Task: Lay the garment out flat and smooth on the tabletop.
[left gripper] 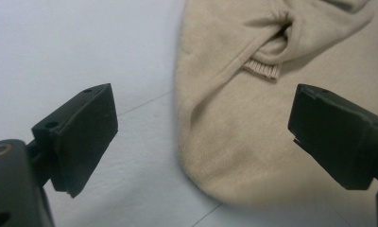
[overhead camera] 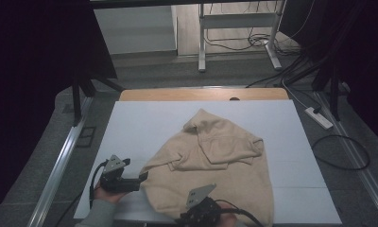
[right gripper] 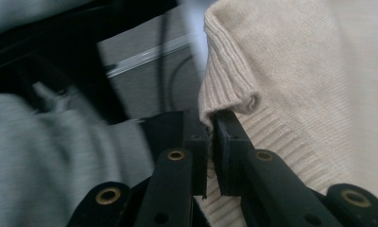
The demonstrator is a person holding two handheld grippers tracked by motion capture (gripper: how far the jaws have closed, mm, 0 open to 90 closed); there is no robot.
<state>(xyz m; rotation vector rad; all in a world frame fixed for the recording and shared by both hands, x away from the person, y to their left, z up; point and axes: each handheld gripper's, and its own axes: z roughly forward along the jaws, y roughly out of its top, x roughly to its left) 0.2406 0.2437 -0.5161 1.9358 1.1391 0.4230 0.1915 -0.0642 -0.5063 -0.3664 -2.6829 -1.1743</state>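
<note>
Beige knit sweater (overhead camera: 225,161) crumpled, ribbed hem (right gripper: 225,94) pinched in right claw (right gripper: 210,142).

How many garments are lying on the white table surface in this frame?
1. A single beige sweater lies crumpled at the centre-near part of the white table; the right gripper pinches its ribbed hem. Nothing suggests another underneath, though folds could hide one.
</note>
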